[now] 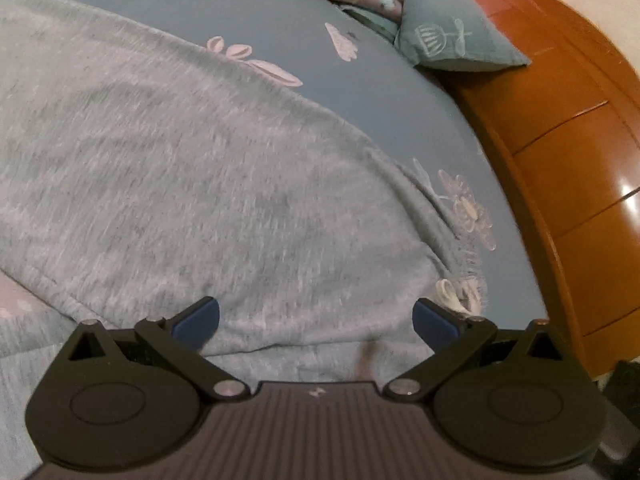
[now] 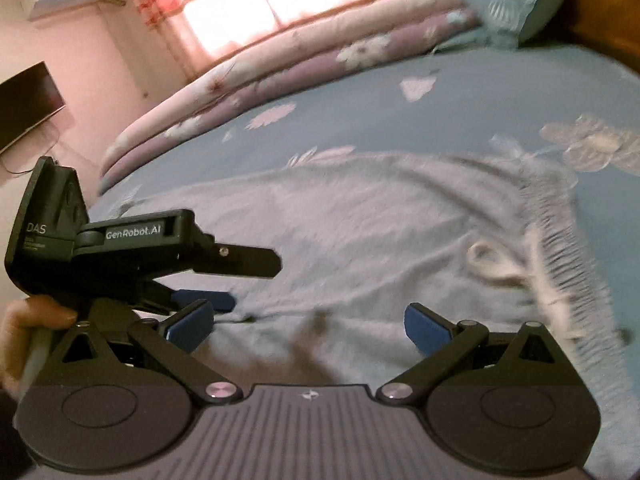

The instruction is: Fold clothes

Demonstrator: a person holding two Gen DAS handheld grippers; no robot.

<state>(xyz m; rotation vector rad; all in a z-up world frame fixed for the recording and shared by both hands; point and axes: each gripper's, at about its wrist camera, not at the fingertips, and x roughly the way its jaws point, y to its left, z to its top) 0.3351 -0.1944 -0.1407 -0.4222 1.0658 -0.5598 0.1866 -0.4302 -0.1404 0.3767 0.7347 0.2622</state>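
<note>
Here the left gripper [image 1: 316,322] stood with its blue pads [image 1: 198,322] spread wide and nothing between them, hovering low over the near part of a grey knit garment [image 1: 180,168]. The right gripper [image 2: 310,326] was likewise wide apart and empty, its pads [image 2: 424,330] over the same grey cloth. In the right wrist view the left tool [image 2: 132,256] showed side-on just beside it, gripped by a hand [image 2: 28,320], its fingers apart above the fabric.

The garment lay spread on a blue floral bedsheet [image 1: 400,112], mostly flat, with a ribbed, elasticated band [image 2: 560,248] and a white drawstring loop [image 2: 492,260] at its right end. That suggested trousers or shorts, though blur made it hard to be sure. Beyond it lay a folded quilt [image 2: 280,84] and a pillow [image 1: 448,36], with the wooden bed frame [image 1: 560,120] to the side.

The step in hand seemed to be picking up an edge for a fold, not yet begun. Doing it well would mean pinching both layers near the hem, each claw well apart along one edge, then lifting evenly so the cloth carried over without bunching. The band looked thicker and would need a deeper bite. The drawstring could snag a pad, so it was best kept clear.
</note>
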